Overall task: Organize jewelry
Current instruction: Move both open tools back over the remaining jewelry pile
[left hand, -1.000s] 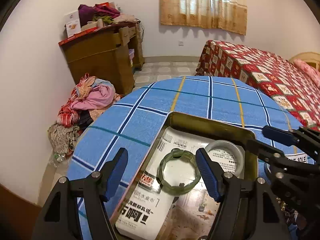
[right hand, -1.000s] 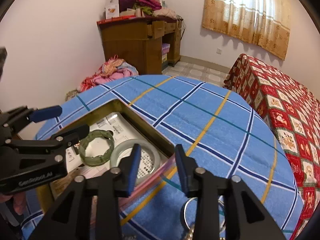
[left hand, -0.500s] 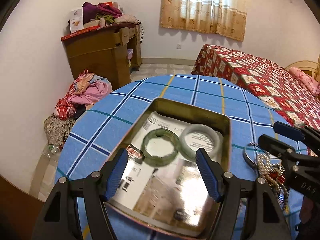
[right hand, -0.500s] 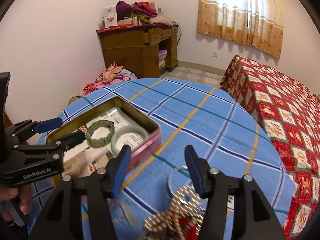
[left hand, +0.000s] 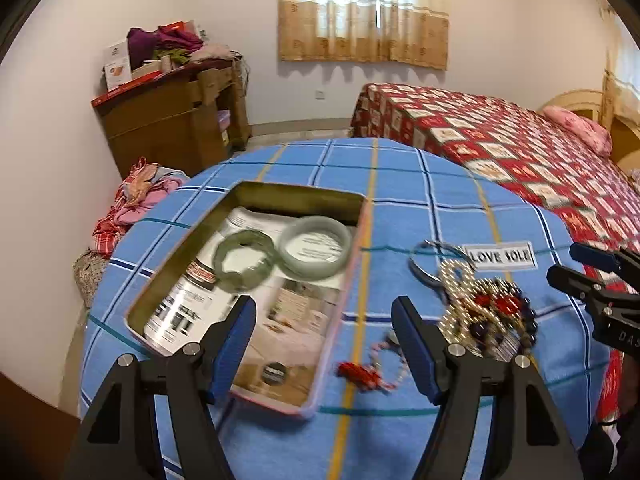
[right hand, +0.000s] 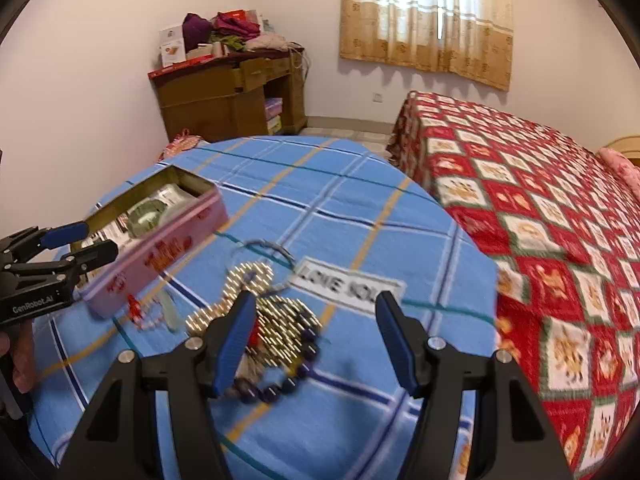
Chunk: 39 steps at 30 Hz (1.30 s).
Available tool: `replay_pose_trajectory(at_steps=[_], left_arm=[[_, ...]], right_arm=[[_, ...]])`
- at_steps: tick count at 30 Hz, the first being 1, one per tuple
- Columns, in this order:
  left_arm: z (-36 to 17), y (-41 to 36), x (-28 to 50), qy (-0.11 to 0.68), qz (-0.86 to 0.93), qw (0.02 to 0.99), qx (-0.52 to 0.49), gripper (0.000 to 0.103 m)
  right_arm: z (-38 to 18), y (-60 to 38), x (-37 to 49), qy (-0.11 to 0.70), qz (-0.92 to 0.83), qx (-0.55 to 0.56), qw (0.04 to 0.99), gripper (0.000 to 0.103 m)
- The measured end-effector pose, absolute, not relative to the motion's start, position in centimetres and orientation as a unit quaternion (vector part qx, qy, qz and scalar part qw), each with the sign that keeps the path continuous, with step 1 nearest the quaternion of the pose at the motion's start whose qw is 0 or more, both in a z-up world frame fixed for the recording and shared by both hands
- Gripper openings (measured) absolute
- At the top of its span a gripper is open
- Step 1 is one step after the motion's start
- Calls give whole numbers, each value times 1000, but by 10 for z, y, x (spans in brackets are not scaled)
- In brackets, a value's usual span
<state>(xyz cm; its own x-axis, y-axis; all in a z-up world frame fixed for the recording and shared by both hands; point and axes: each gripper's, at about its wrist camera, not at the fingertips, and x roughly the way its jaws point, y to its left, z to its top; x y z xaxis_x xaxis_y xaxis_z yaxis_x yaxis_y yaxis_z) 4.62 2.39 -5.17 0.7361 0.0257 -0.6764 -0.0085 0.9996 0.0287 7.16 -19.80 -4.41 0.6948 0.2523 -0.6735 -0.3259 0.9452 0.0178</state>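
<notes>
1. Your left gripper stands wide, nothing between its blue pads; it hovers over the near right edge of the tin.
2. Your right gripper — jaws opening right now, nothing gripped. The bead pile lies on the cloth below them, blurred in this view.
3. Just past your left pads, on the cloth beside the tin, a small red-and-pink beaded piece lies loose, touching neither gripper.
4. To its right sits that pile: pearl strands, red stones and dark beads tangled together. I cannot tell one string from another.
5. At the pile's far edge a thin metal bangle rests on the cloth, touching the pearls, just beside a white label printed "LOVE SOLE".
6. Inside the tin, on printed paper, two bangles lie flat and touching: the dark green one on the left, the pale one on the right, toward the far end.
7. All of it sits on the round table under a blue check cloth.
8. Beyond: a bed with a red quilt on the right, a wooden desk piled with clothes on the left, a curtain on the back wall.
</notes>
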Motion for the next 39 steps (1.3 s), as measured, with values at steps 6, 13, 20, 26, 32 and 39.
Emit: replay_pose_trajectory(at_steps=[6,13,20,26,32,39], left_arm=[[-63,1,40,369,-7,929,36,70],[-66,-10,39,364,-16,930,44,70],[-69,-13,39,365,-27,930,38,70],[-59,-13,34,349,-35,936,29,70],[-63,-24,37,357,-50,932,37,66],[-71,-25,48,372,-46,926,34,52]], right_arm=[[-57,-215,62,366,142,-46,918,65],[-71,-218,59,377,138,-47,915,65],[-77,-206,66,382,139,-66,911,63],[-80,-198,72,395,145,-67,905,47],[-75,-198,61,391,156,-59,905,47],[-69,-180,69,384,178,-52,904,47]])
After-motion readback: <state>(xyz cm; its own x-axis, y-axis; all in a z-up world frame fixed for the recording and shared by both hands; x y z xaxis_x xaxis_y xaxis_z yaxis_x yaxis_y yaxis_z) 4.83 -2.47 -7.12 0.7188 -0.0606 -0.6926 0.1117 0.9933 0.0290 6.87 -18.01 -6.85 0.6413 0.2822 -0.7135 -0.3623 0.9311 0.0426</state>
